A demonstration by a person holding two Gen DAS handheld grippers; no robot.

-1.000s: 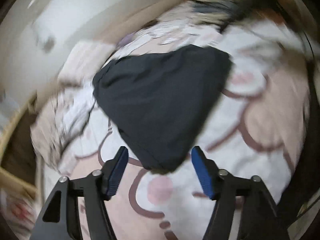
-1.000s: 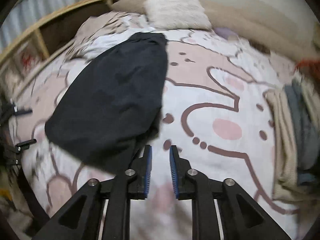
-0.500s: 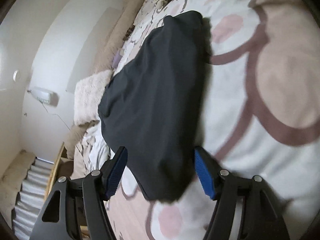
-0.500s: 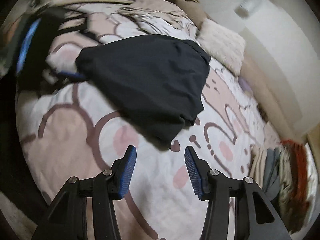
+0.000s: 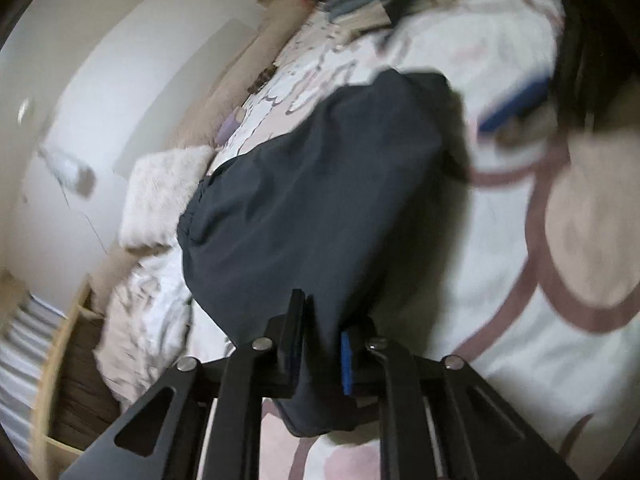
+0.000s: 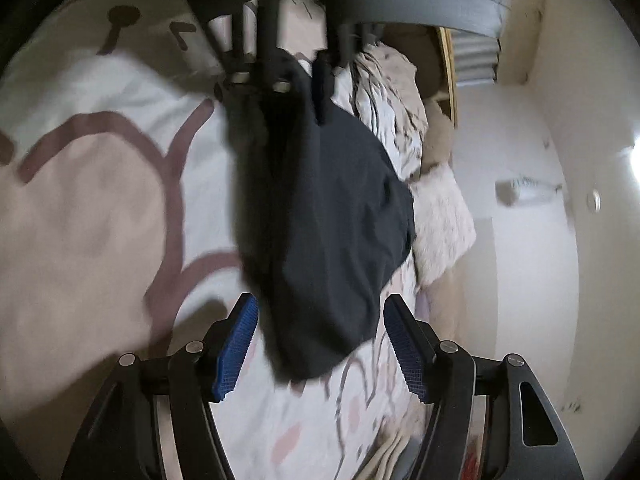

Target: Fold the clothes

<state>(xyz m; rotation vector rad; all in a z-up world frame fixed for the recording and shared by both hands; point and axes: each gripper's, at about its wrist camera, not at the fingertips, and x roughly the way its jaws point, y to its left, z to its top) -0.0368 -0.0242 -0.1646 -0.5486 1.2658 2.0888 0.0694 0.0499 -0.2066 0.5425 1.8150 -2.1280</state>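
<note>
- One dark navy garment (image 5: 316,200) lies on the patterned bedspread (image 5: 520,240), which bears pink shapes with brown outlines.
- Its long axis runs from one gripper to the other, an end at each.
- Two grippers: the left gripper (image 5: 320,350) is closing, its blue pads pinching the garment's near corner.
- The right gripper (image 6: 320,348) is opening, its jaws spread wide either side of the garment's opposite end, pads clear of the cloth.
- One fluffy cream pillow (image 5: 160,196) sits beside the garment, by the wall.
- One stack of folded clothes (image 5: 356,0) rests at the far end of the bed.
</note>
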